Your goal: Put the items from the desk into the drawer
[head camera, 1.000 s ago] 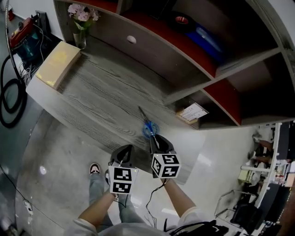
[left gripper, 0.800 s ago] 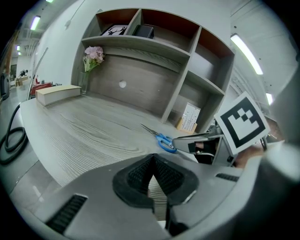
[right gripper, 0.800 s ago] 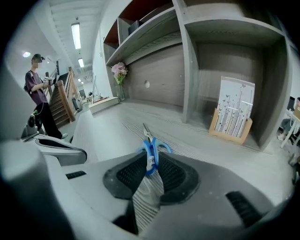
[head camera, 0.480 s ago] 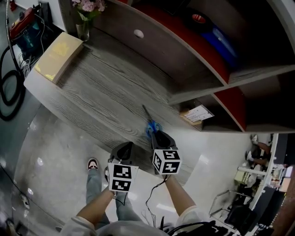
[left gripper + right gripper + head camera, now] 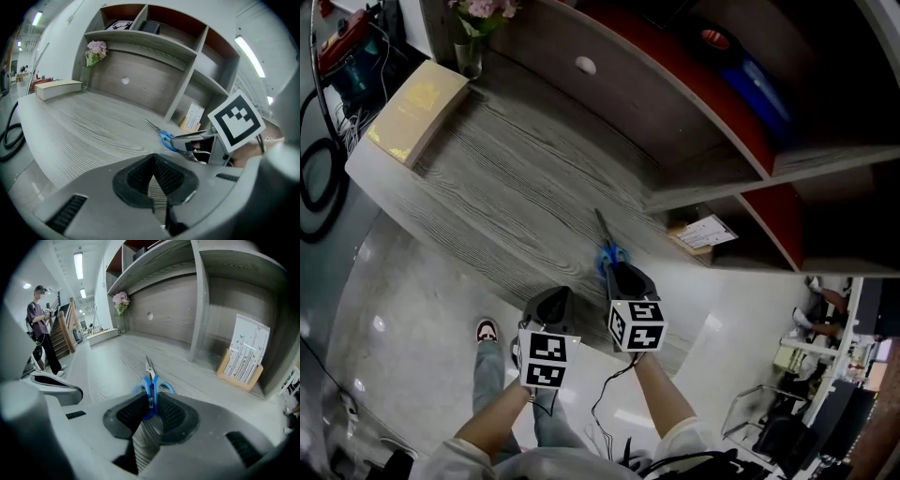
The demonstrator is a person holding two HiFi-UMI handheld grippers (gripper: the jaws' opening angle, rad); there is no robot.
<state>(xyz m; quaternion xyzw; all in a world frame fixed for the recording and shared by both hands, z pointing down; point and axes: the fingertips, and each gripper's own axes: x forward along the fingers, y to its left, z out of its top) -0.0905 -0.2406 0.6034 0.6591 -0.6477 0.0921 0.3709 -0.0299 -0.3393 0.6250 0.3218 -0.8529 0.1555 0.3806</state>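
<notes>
Blue-handled scissors [image 5: 606,242] lie on the grey wood desk [image 5: 497,178], blades pointing toward the back panel. My right gripper [image 5: 621,275] sits at their handle end. In the right gripper view the blue handles [image 5: 151,386] are pinched between the two pads, so it is shut on the scissors. My left gripper [image 5: 555,302] hovers just left of it above the desk's front edge, shut on nothing [image 5: 153,161]. The drawer front with a round knob [image 5: 586,66] is shut at the back of the desk.
A tan book [image 5: 411,108] and a vase of pink flowers [image 5: 472,33] stand at the desk's far left. A card holder [image 5: 701,232] sits in the right cubby. A tape roll [image 5: 715,39] lies on the red shelf. A person [image 5: 41,329] stands far left.
The head view has shifted slightly. Both grippers stay near the desk's front edge, the right one still at the scissors' handles.
</notes>
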